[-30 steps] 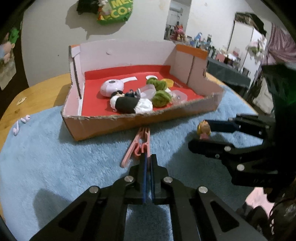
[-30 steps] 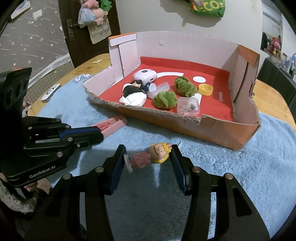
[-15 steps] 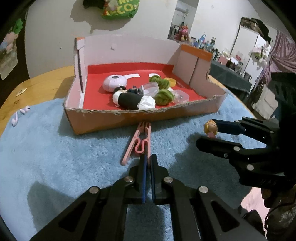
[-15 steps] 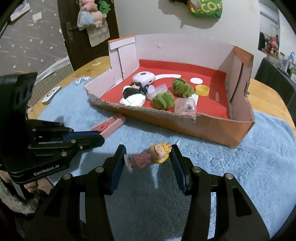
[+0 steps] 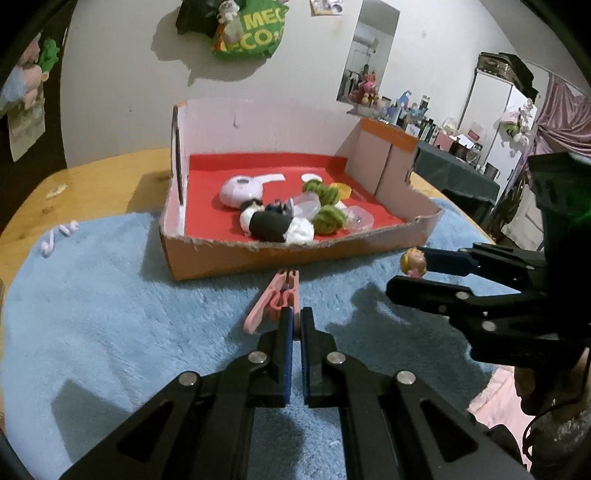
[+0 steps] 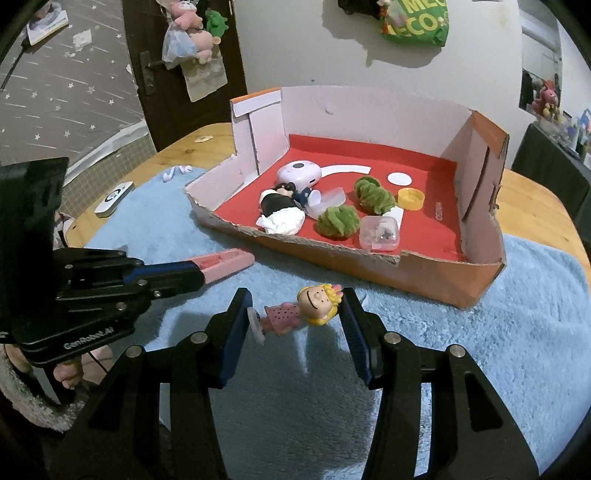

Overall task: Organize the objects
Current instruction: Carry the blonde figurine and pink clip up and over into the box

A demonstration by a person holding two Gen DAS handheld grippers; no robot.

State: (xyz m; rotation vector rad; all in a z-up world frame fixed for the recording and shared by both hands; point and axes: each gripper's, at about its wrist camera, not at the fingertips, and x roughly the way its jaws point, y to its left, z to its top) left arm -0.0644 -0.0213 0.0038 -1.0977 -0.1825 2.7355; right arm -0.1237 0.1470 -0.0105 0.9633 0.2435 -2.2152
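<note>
**Inspector:** Left wrist view first. What did the left gripper (image 5: 293, 317) have?

**Assistant:** It was clenched on the tail of a pink clothes peg (image 5: 275, 299), which jutted forward from its tips over the blue fleece mat (image 5: 110, 295). Ahead of the tips stood the cardboard box (image 5: 258, 254), its red floor already holding small items. Off to its right, the right gripper (image 5: 413, 273) carried a doll figurine (image 5: 413, 263). A green bag (image 5: 247, 29) on the wall beyond read "MEG" and "CO"; the rest was cut off.

**Inspector:** Right wrist view?

**Assistant:** The right gripper (image 6: 295, 317) was grasping the doll figurine (image 6: 306, 310) crosswise, base against the left finger (image 6: 236, 325), blond head by the right. It hung clear of the mat, short of the box (image 6: 424, 273). To its left, the left gripper (image 6: 147, 277) bore the lettering "GenRobot.AI". Print on the box floor was too small to read.

**Inspector:** Step in hand?

**Assistant:** By my judgement, carrying: both pieces were lifted but not yet boxed. Next, each tool needs to travel forward over the torn front wall, then release above a bare patch of red floor.
</note>
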